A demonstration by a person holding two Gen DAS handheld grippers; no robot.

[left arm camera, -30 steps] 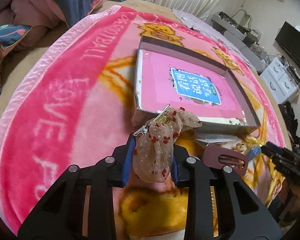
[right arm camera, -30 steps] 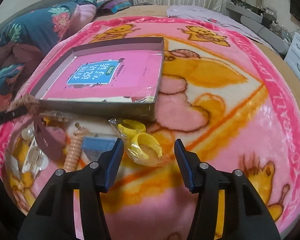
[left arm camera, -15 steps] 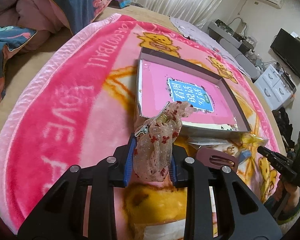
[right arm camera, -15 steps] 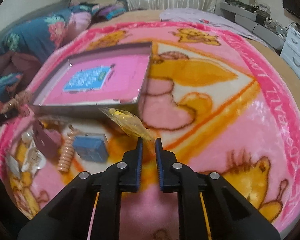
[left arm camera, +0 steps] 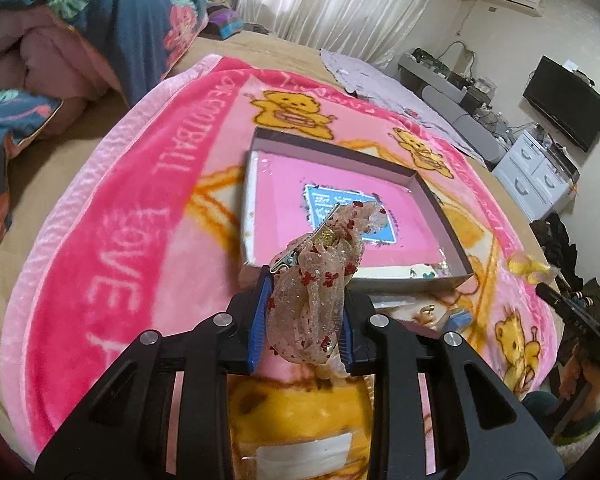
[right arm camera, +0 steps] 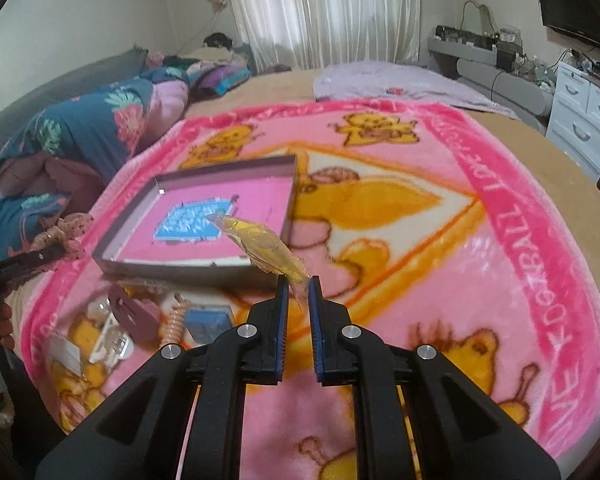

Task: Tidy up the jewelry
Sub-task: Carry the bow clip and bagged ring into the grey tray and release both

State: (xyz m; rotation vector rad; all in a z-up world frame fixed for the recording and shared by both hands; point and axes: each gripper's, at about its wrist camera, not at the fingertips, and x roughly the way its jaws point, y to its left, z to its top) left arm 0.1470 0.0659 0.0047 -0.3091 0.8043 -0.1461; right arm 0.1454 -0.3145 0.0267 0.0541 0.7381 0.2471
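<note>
My left gripper [left arm camera: 302, 320] is shut on a sheer beige bow hair clip [left arm camera: 320, 280] with red dots, held in the air just before the near edge of the shallow box [left arm camera: 260, 200] with a pink lining. My right gripper [right arm camera: 297, 312] is shut on a clear bag of yellow rings [right arm camera: 260, 246], lifted above the blanket by the box's near right corner [right arm camera: 290, 200]. The bag also shows at the right in the left wrist view [left arm camera: 530, 266]. The bow shows at the left in the right wrist view [right arm camera: 66, 228].
On the pink blanket [right arm camera: 440, 260] before the box lie a mauve hair clip [right arm camera: 134, 314], a peach coil hair tie [right arm camera: 176, 320], a small blue box [right arm camera: 210, 322] and clear packets [right arm camera: 108, 340]. Quilts [right arm camera: 80, 136] are piled at the left. White drawers [right arm camera: 584, 116] stand at the right.
My right gripper closed on the bag of yellow rings and lifted it off the blanket. My left gripper rose with the bow toward the box.
</note>
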